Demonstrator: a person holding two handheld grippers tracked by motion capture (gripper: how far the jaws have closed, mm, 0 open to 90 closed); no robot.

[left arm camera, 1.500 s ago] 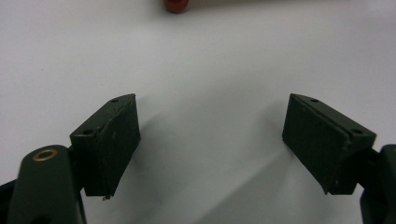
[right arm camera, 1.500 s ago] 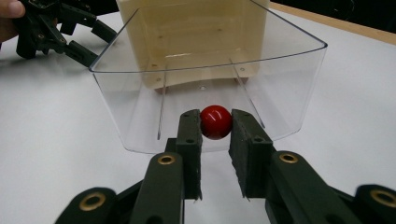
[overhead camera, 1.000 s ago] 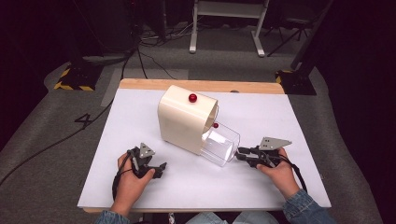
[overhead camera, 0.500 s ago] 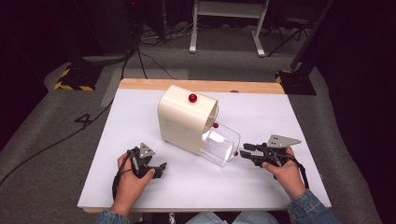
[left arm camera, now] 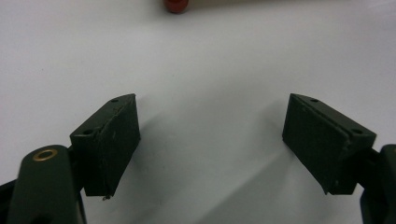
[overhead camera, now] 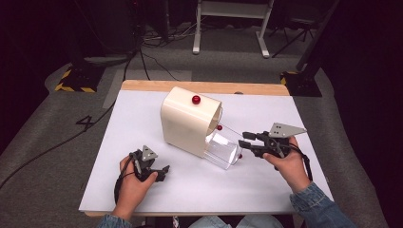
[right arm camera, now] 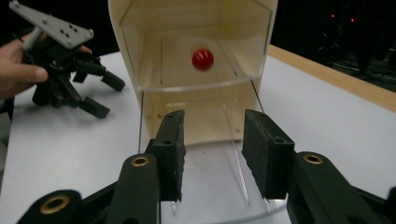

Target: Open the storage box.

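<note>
A cream cabinet (overhead camera: 187, 121) stands mid-table with a red knob (overhead camera: 196, 99) on top. Its clear lower drawer (overhead camera: 222, 148) is pulled out toward the right. My right gripper (overhead camera: 243, 139) hovers at the drawer's front end, jaws apart and nothing between them. In the right gripper view the gripper (right arm camera: 215, 140) looks into the cabinet (right arm camera: 126, 42) over the open drawer (right arm camera: 210, 186), and a red knob (right arm camera: 203, 59) sits on the clear upper front. My left gripper (overhead camera: 164, 172) rests open on the table, front left of the cabinet; its own view has the gripper (left arm camera: 212, 126) over bare white surface.
The white tabletop (overhead camera: 142, 118) has a wooden strip (overhead camera: 199, 87) along its far edge. A small red knob (overhead camera: 240, 156) shows at the drawer's near corner. A red object (left arm camera: 176, 4) lies at the top edge of the left gripper view. Cables and stands sit on the floor beyond.
My right gripper has shifted slightly right and then farther up the table beside the drawer's front. The drawer and my left gripper have stayed put.
</note>
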